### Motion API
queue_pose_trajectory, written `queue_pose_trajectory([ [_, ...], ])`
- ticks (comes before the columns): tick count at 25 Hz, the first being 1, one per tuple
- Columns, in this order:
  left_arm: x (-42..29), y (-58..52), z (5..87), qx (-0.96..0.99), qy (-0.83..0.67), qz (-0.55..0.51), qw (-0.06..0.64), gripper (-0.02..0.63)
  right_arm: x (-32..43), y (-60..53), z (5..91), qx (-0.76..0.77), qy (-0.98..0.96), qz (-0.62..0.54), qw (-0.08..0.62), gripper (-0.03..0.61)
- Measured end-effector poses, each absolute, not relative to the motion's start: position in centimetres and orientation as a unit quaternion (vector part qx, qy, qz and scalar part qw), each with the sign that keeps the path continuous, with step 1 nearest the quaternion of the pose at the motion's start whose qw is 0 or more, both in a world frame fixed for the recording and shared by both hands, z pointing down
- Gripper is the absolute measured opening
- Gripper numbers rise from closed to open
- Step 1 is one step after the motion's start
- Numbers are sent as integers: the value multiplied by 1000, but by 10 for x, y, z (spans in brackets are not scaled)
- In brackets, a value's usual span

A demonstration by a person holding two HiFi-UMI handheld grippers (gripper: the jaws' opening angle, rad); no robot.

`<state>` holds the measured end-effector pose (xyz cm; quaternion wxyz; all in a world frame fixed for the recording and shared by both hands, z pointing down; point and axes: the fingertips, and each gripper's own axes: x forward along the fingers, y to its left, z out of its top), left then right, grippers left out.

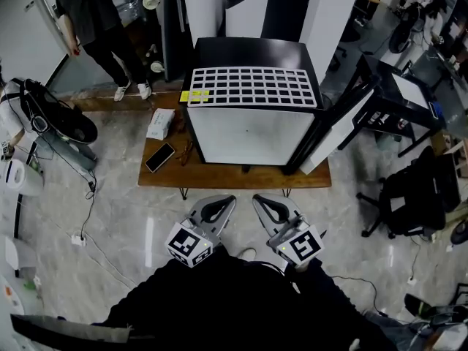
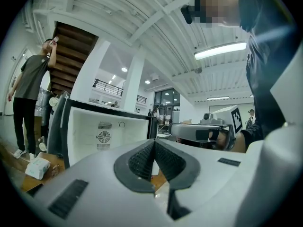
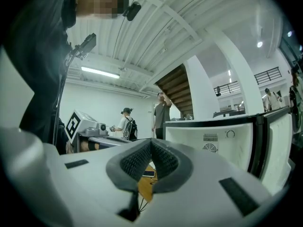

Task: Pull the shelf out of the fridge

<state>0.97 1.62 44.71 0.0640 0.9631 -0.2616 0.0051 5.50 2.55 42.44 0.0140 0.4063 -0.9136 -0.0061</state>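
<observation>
I hold both grippers side by side, short of the wooden bench (image 1: 219, 176) that carries the fridge (image 1: 248, 134). The left gripper (image 1: 225, 200) has its jaws pressed together on nothing, and the right gripper (image 1: 259, 199) likewise. The wire shelf (image 1: 252, 87) lies flat on top of the fridge, whose door (image 1: 333, 134) stands open.

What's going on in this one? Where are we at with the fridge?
A person stands facing a small black fridge on a low wooden table. They hold the left gripper and right gripper close to their body, short of the table. Both have their fingers together with nothing between them. The fridge door is open to the right, and a white wire shelf lies on top of the fridge. A bystander stands behind.
</observation>
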Motion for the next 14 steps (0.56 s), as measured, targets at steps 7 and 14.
queue_pose_trajectory([
  [7, 12, 19, 454, 964, -257, 8, 72, 6, 56, 28, 430, 410, -912, 12, 7, 6],
  [14, 16, 16, 456, 964, -255, 10, 76, 6, 59, 25, 437, 409, -912, 18, 11, 6],
])
